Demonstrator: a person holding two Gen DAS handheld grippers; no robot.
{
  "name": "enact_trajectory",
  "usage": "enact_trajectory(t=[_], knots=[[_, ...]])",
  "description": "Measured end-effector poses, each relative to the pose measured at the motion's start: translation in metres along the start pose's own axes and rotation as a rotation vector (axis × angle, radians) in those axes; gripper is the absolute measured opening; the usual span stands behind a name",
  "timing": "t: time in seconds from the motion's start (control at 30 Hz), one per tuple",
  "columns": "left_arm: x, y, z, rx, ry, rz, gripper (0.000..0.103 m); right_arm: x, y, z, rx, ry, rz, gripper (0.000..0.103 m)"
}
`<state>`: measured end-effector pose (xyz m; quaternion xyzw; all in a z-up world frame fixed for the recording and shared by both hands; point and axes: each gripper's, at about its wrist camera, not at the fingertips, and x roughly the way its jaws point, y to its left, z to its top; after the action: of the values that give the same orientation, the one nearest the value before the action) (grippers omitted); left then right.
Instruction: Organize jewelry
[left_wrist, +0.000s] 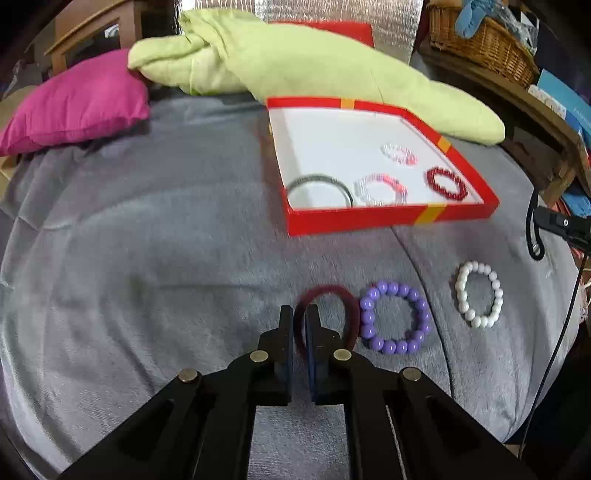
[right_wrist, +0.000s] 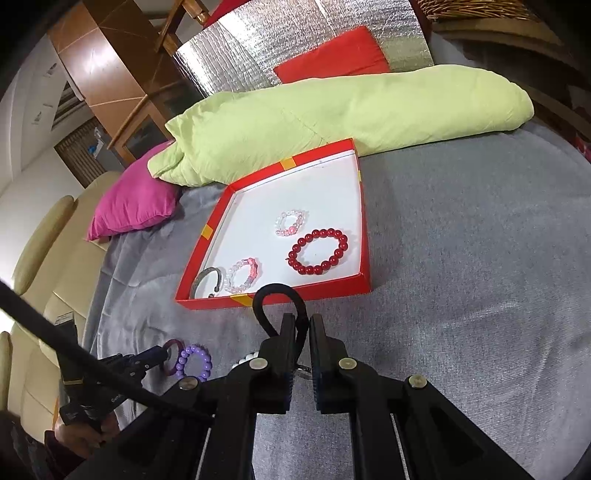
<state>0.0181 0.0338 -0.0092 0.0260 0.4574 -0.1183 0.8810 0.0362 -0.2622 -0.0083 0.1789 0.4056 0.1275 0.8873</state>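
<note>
Left gripper (left_wrist: 300, 314): jaws closed on the near side of a dark maroon band (left_wrist: 334, 291); the band's rim sits pinched between the two fingers, the rest of the ring lying on the grey blanket (left_wrist: 147, 258).
Right gripper (right_wrist: 303, 325): jaws nearly together, pinching a black hair tie (right_wrist: 275, 291); its loop stands up above the fingertips, in front of the box's near wall.
Purple bead bracelet (left_wrist: 395, 317): flat on the blanket, touching or just beside the maroon band on its right.
White bead bracelet (left_wrist: 478, 293): flat on the blanket, apart from the purple one, further right.
Red box (left_wrist: 388, 218): open, shallow, white inside, yellow tape marks on its walls; stands on the blanket beyond the loose bracelets.
Box contents, near row: a silver bangle (left_wrist: 319, 186) at left, a clear-and-pink bead bracelet (left_wrist: 380, 190) just beside it, a dark red bead bracelet (left_wrist: 447, 182) at right.
Box contents, far row: a small pale pink bead bracelet (left_wrist: 399, 153), lying alone behind the near row.
Green quilt (left_wrist: 295, 62): rolled, lying across the blanket behind the box, touching its far corner in the right wrist view.
Magenta cushion (left_wrist: 77, 99): at the blanket's far left, its corner beneath the quilt's end.
Wicker basket (left_wrist: 484, 44): on a wooden shelf at far right.
Image quality: left wrist view blurred; bead detail uncertain.
</note>
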Motion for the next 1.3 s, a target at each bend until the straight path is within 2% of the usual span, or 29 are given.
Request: enact_trajectory(t=[0.13, 0.27, 0.3, 0.4, 0.43, 0.57, 0.67, 0.87, 1.07, 1.13, 1.3], knots=[[-0.011, 0.006, 0.003, -0.019, -0.047, -0.001, 0.006, -0.002, 0.002, 0.001, -0.004, -0.011, 0.008, 0.009], [-0.007, 0.007, 0.004, -0.019, -0.025, 0.008, 0.006, 0.0, 0.002, 0.0, -0.004, -0.001, 0.004, 0.009], [-0.005, 0.006, 0.004, -0.016, -0.016, 0.008, 0.011, 0.0, 0.002, 0.0, -0.004, 0.001, 0.002, 0.009], [-0.003, 0.001, 0.001, 0.008, -0.001, 0.025, 0.048, 0.0, 0.002, 0.0, -0.005, 0.001, 0.002, 0.009], [-0.003, -0.001, -0.001, 0.019, 0.002, 0.028, 0.053, 0.0, 0.002, 0.0, -0.005, 0.002, 0.001, 0.009], [-0.008, -0.008, -0.005, 0.055, 0.011, -0.01, 0.054, 0.0, 0.0, 0.001, 0.003, 0.006, -0.003, 0.009], [-0.006, -0.014, -0.009, 0.092, 0.033, -0.03, 0.06, 0.001, -0.002, 0.001, 0.013, 0.009, -0.006, 0.009], [0.01, -0.019, -0.012, 0.123, 0.094, -0.017, 0.06, 0.003, 0.0, 0.0, 0.005, 0.021, -0.015, 0.009], [0.012, -0.017, -0.01, 0.122, 0.071, -0.026, 0.058, 0.003, -0.001, 0.0, 0.009, 0.018, -0.019, 0.009], [0.013, -0.017, -0.009, 0.125, 0.061, -0.024, 0.039, 0.002, -0.001, 0.0, 0.008, 0.017, -0.022, 0.009], [0.013, -0.015, -0.008, 0.112, 0.048, -0.03, 0.013, 0.002, 0.0, 0.0, 0.004, 0.015, -0.022, 0.009]])
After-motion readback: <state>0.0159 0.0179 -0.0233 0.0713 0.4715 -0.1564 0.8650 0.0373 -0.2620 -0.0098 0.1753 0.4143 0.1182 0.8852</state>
